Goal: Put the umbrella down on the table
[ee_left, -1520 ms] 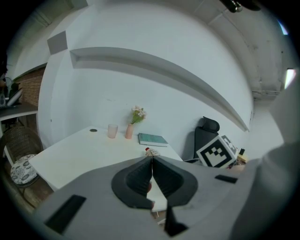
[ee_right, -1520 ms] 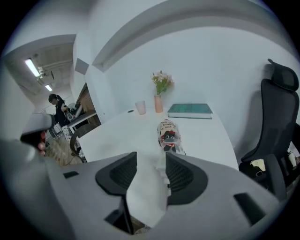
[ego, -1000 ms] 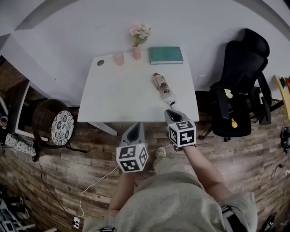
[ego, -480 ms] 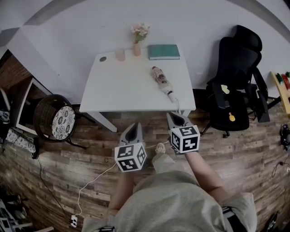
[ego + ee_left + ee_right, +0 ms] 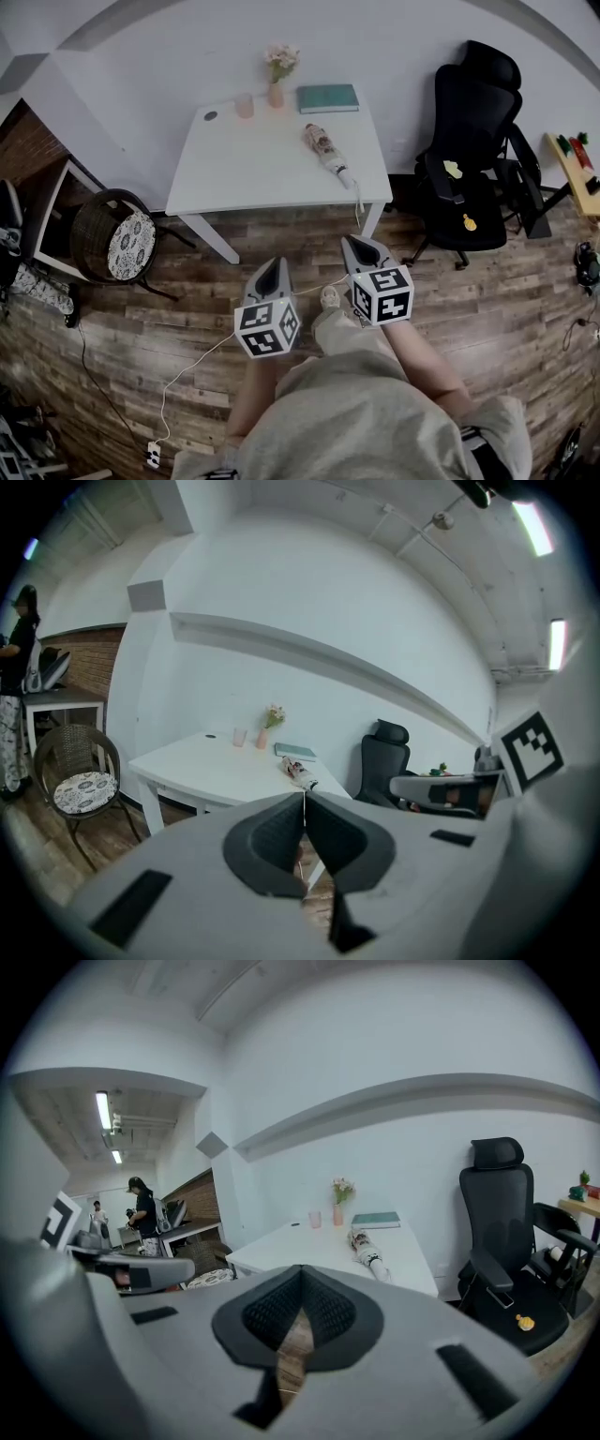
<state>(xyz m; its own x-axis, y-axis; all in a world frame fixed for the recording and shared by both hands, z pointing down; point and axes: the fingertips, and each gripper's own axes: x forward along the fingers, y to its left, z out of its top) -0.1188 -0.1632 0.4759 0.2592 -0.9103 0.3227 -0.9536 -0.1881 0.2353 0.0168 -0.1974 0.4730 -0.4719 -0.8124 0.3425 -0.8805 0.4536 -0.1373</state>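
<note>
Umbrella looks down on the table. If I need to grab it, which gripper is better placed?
Right, slightly. The umbrella lies near the table's right edge, more in line with the right gripper than the left gripper. Both are shut, empty and back from the table.

Right gripper (now shut) — withdrawn from umbrella.

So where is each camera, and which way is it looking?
Head view: on the person's head, looking down at the white table, folded umbrella; shows both arms, left gripper, right gripper.
Left gripper view: on that gripper, facing the table; shut jaws show.
Right gripper view: on that gripper, facing the table; shut jaws show.
Shared: all see the umbrella on the table.
</note>
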